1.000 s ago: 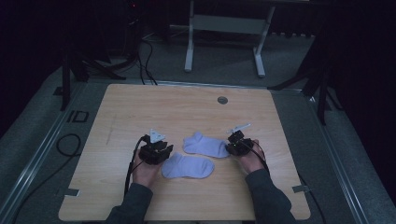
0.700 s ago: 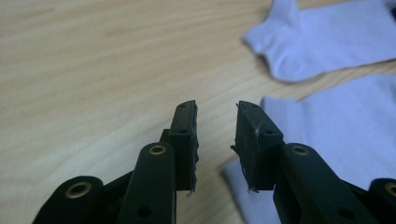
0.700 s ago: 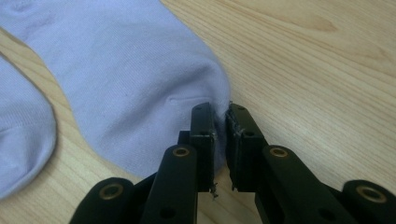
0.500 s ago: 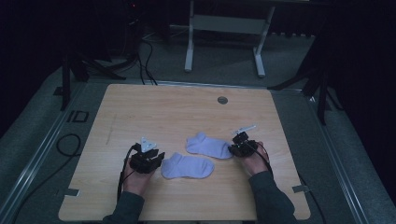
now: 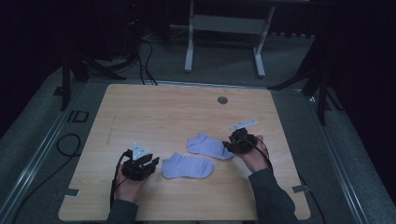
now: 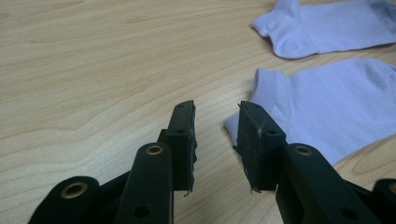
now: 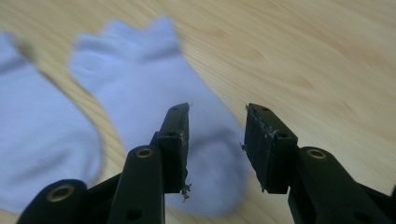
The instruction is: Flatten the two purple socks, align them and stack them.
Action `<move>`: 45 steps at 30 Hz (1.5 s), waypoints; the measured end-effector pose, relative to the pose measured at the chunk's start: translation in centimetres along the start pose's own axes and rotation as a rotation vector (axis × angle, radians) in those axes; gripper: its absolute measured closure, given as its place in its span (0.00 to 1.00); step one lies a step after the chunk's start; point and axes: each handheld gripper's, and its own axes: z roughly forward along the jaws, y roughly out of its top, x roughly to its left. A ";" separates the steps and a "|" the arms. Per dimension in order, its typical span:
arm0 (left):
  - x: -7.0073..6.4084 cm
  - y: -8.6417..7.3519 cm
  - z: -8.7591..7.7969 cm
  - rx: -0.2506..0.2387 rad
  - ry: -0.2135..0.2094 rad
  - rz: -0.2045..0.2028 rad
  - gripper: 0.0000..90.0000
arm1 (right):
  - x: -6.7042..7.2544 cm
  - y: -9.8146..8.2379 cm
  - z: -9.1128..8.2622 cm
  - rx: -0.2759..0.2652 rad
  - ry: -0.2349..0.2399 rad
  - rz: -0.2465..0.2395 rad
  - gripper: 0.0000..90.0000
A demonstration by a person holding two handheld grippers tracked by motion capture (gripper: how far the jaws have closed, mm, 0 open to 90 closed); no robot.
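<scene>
Left gripper (image 5: 150,163), jaws apart and empty, has drawn back left of our near sock (image 5: 187,166), while the right gripper (image 5: 229,145), likewise open and empty, stays over the far sock (image 5: 209,146), so neither is grasped yet.

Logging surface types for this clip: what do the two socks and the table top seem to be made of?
Near sock and far sock: soft knit fabric, pale lilac, matte; ribbed cuffs and limp folds suggest cotton blend. Table top: light wood grain, smooth, slightly glossy, possibly laminate rather than solid wood.

Two socks (image 5: 187,166) — between grippers
</scene>
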 end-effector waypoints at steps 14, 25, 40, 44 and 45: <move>0.0 -0.2 1.0 0.011 0.002 0.009 0.74 | 4.1 2.8 5.8 0.059 0.096 -0.127 0.60; -0.2 -0.2 1.2 0.015 0.007 0.019 0.74 | 3.4 2.4 7.3 0.065 0.098 -0.120 0.71; -0.1 -0.2 1.2 0.017 0.011 0.024 0.74 | 2.2 2.1 4.9 -0.021 0.129 -0.047 0.94; -0.2 -0.2 1.2 0.018 0.014 0.026 0.74 | 2.2 2.2 2.4 -0.077 0.140 -0.054 0.94; -0.2 -0.2 1.1 0.018 0.014 0.025 0.74 | 2.2 2.2 2.1 -0.084 0.139 -0.058 0.94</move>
